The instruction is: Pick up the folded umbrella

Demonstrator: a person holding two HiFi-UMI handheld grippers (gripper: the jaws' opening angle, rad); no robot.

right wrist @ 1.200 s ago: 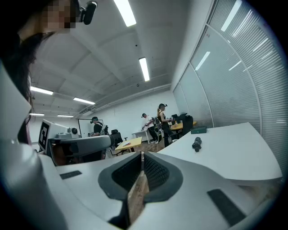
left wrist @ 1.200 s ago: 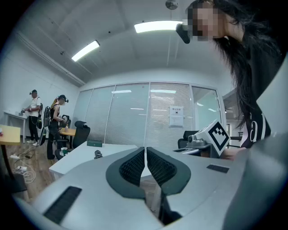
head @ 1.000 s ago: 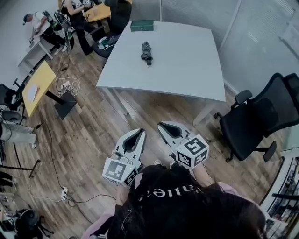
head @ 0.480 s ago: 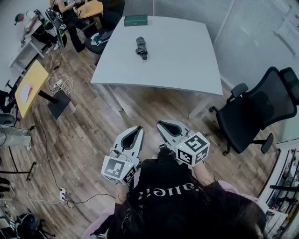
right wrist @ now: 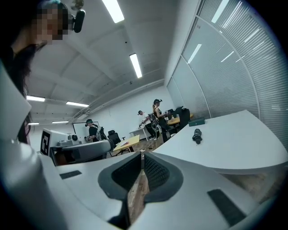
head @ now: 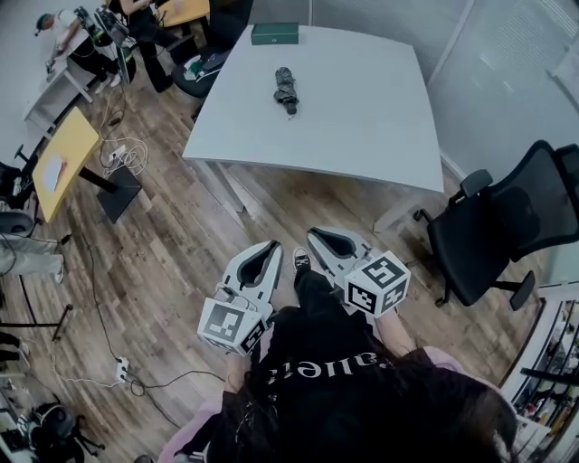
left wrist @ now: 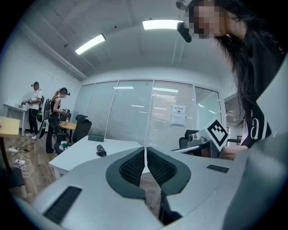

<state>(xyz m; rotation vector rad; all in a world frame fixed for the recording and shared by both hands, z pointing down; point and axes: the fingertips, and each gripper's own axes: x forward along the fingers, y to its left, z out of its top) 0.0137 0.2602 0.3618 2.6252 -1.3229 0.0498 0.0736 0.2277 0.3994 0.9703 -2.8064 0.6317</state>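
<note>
The folded black umbrella (head: 286,89) lies on the far left part of the white table (head: 362,108), well ahead of both grippers. My left gripper (head: 270,247) and right gripper (head: 314,238) are held side by side close to my body over the wooden floor, both shut and empty. The left gripper view shows the umbrella (left wrist: 101,151) small on the table beyond the shut left gripper (left wrist: 145,148). In the right gripper view the umbrella (right wrist: 197,135) lies to the right, beyond the shut right gripper (right wrist: 142,154).
A green box (head: 275,33) sits at the table's far edge. A black office chair (head: 507,226) stands at the right, beside the glass wall. A yellow desk (head: 63,163), floor cables (head: 122,154) and people (head: 136,18) are at the left.
The head view has swayed slightly. Both grippers stay shut in front of my body, and a shoe has come into view between them.
</note>
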